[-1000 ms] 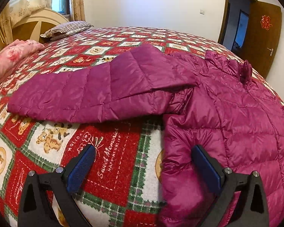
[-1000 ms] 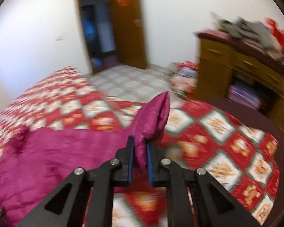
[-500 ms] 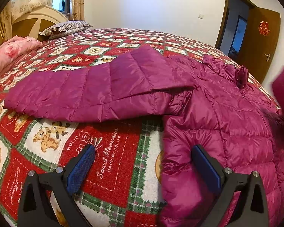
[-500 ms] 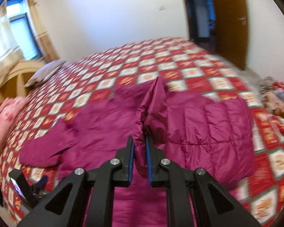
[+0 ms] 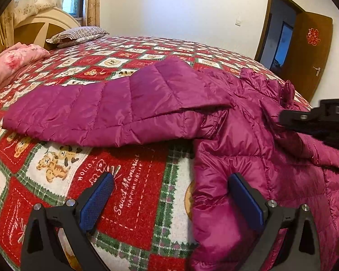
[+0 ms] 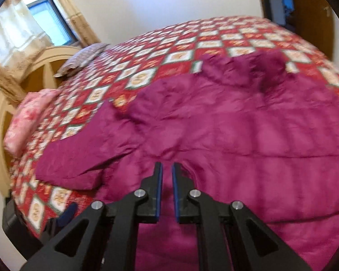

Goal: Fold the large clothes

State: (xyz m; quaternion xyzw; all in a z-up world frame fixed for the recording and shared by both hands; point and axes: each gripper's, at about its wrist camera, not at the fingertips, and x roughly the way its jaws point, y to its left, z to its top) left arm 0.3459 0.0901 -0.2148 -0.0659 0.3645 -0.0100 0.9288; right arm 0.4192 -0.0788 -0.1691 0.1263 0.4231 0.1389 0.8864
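Jacket (image 5: 248, 140), a magenta quilted one, lies spread across the near side of the bed (image 5: 133, 203), one sleeve (image 5: 97, 113) stretched toward the headboard end. The left gripper (image 5: 169, 194) hangs wide open at the bed's near edge, right pad against the jacket's side. The right gripper (image 6: 166, 180) hovers over the jacket's body, jaws nearly closed; whether cloth sits between them I cannot tell. The sleeve fold looks next: the left needs to reach and pinch that sleeve
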